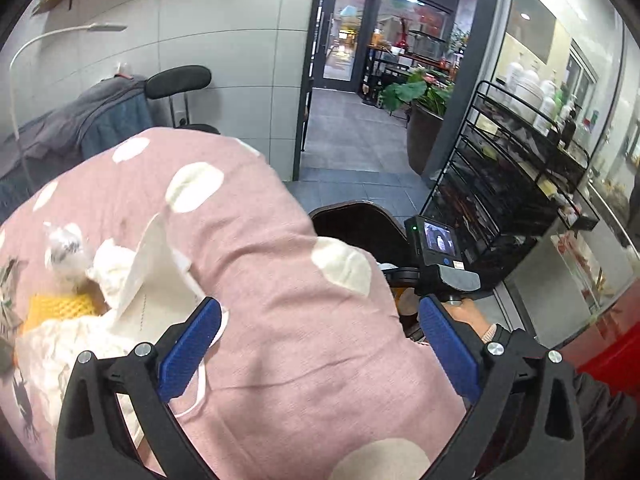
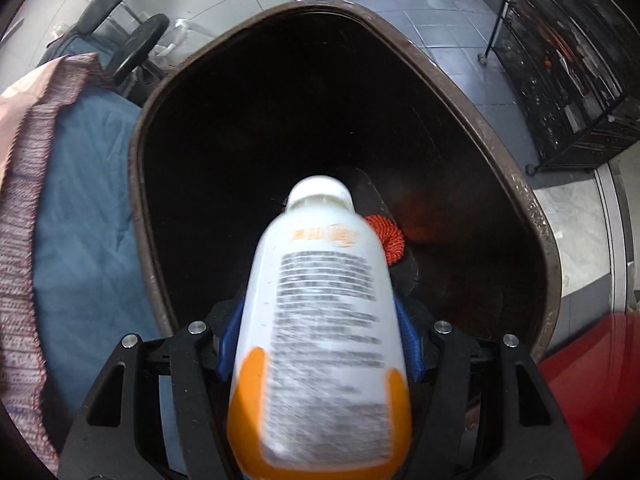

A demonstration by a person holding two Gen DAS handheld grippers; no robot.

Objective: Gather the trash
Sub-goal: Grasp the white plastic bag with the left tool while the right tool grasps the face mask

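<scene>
1. Right claw [image 2: 320,344] is clamped on a white bottle [image 2: 320,320], blue pads on both flanks of the body, cap pointing away and tipped toward the bin [image 2: 536,216].
2. Bottle looks like stiff, smooth plastic, probably light and near empty; slippery if squeezed at the rounded shoulder, so the mid-body grip looks right.
3. Bottle hangs over the bin mouth, inside the rim line; judged ready to drop.
4. Bin is wide and dark, with something orange [image 2: 390,240] at the bottom; plenty of room, rim well apart from the bottle on all sides.
5. Left claw [image 1: 316,344] is spread wide and holds nothing, over a pink spotted blanket [image 1: 280,240].
6. Remaining trash sits left of it on the blanket: crumpled tissue [image 1: 116,272], soft, light, grab anywhere; a yellow foam net [image 1: 60,306], squashy; a small wrapper [image 1: 66,248], blurred.
7. Left pad touches or overlaps the tissue edge; cannot tell which.
8. Farther: wire rack [image 1: 520,184] to the right, chair [image 1: 178,80] behind, open doorway beyond.
</scene>
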